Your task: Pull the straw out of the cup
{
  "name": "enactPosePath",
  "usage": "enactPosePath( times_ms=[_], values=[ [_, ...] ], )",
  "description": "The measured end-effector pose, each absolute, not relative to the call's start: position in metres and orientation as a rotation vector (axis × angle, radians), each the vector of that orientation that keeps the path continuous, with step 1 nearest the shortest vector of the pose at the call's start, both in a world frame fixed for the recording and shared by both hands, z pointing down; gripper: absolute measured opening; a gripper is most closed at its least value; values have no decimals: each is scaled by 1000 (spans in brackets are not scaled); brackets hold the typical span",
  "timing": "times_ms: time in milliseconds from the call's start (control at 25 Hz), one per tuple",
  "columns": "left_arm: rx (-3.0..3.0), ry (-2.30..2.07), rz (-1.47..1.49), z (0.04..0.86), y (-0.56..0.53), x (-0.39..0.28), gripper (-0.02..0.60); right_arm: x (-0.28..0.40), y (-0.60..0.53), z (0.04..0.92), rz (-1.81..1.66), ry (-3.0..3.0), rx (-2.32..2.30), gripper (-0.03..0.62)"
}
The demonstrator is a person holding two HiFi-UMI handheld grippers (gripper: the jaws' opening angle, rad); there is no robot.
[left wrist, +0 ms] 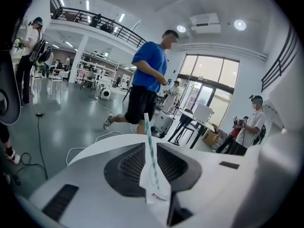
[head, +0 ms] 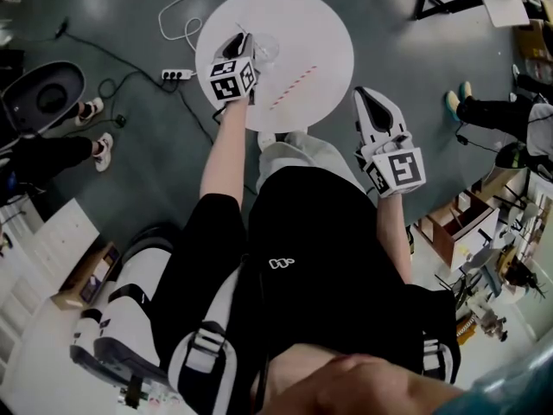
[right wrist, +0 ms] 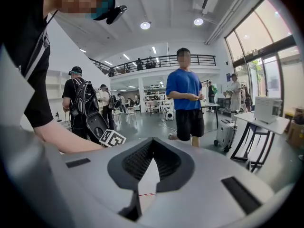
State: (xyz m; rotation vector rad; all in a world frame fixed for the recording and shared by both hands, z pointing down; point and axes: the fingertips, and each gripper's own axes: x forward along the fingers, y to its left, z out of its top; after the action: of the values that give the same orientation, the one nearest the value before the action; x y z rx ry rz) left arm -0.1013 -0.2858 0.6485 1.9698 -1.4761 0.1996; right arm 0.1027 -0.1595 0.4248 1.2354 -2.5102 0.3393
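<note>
Left gripper (left wrist: 150, 146) pinches the teal-striped straw (left wrist: 148, 127) upright, clear cup (head: 264, 48) at its three o'clock; we judge a straight, slow lift best. Right gripper (right wrist: 152, 141), jaws pressed together, holds nothing.

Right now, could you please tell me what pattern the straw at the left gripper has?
The straw has teal and white stripes, shown best in the left gripper view.

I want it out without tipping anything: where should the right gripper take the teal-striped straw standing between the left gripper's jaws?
I'd grip the teal-striped straw on its bare upper part, coming from above with the right gripper: it stands nearly upright, and its lower part seems to sit in the clear cup held by the left gripper.
</note>
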Motion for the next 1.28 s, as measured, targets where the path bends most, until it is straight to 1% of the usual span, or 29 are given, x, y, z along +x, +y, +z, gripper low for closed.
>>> enactPosePath(
  times_ms=[240, 400, 480, 520, 1280],
  values=[
    [1946, -1467, 190, 659, -292, -102, 66, 107, -159, 427, 327, -2496, 1235, 15],
    [1963, -1451, 140, 651, -294, -98, 64, 112, -160, 426, 325, -2491, 1235, 15],
    [1982, -1446, 128, 644, -293, -94, 31, 112, -160, 425, 326, -2495, 1231, 15],
    [1990, -1443, 124, 640, -292, -92, 29, 112, -160, 424, 327, -2498, 1227, 15],
    [2153, -1505, 28, 554, -271, -93, 28, 93, -162, 432, 360, -2576, 1146, 15]
  ],
)
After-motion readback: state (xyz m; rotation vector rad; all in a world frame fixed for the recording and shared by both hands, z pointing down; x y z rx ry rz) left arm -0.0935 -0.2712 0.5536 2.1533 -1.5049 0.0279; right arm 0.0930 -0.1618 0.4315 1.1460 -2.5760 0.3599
